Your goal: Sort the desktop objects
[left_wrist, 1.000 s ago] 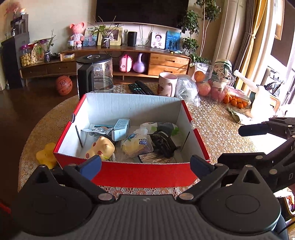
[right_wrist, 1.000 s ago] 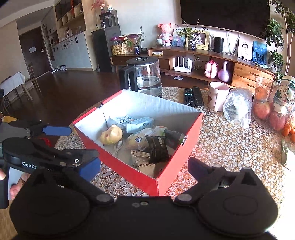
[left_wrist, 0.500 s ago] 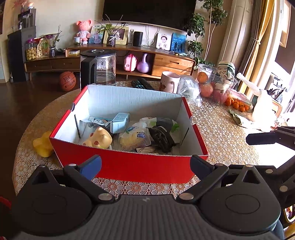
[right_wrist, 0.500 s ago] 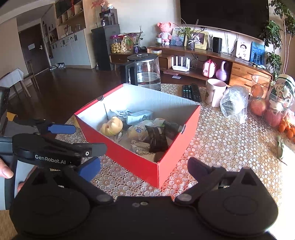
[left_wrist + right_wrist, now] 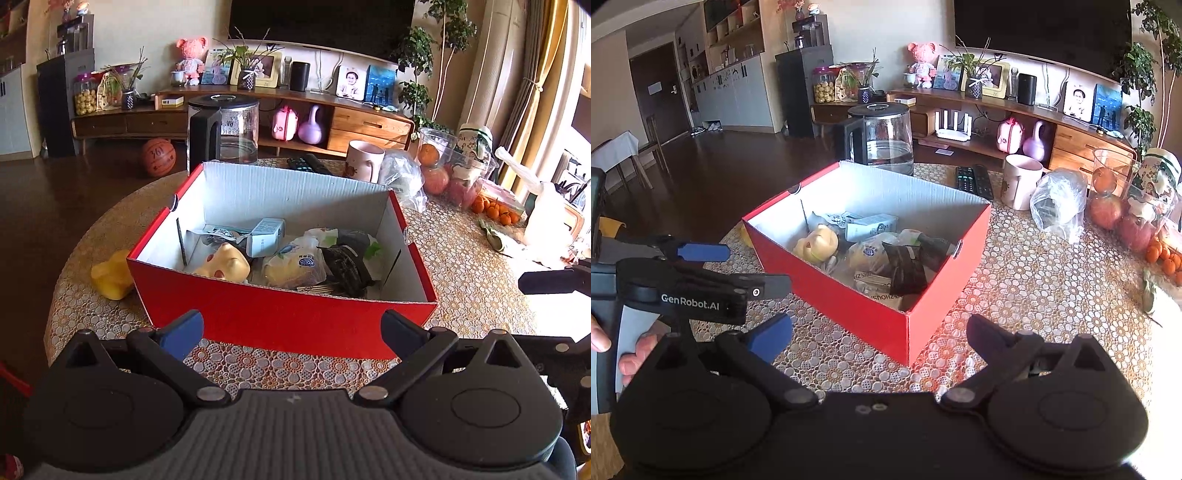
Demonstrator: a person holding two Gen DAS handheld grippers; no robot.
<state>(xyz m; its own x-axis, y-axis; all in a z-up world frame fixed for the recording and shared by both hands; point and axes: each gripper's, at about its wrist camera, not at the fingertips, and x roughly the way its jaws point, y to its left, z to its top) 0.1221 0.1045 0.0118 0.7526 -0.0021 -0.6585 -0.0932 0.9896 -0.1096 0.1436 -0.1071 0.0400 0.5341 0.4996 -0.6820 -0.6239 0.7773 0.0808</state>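
A red cardboard box (image 5: 288,321) (image 5: 857,295) with white inside walls stands on the round lace-covered table. It holds a yellow toy (image 5: 223,266), a small white carton (image 5: 266,236), a wrapped bun (image 5: 293,264), a dark packet (image 5: 345,266) and other wrappers. A yellow duck toy (image 5: 110,275) lies on the table left of the box. My left gripper (image 5: 291,328) is open and empty, just in front of the box's near wall. My right gripper (image 5: 879,334) is open and empty, near the box's front corner. The left gripper also shows in the right wrist view (image 5: 701,269).
Behind the box stand a glass kettle (image 5: 223,133), remote controls (image 5: 308,164), a pink mug (image 5: 364,160) and a clear bag (image 5: 404,177). Fruit in containers (image 5: 443,173) and small oranges (image 5: 493,210) sit at the right. The table edge curves close at the left.
Both grippers have pulled back and risen a little from the box, which now looks smaller and farther. Both stay open and empty. The box contents have not moved.
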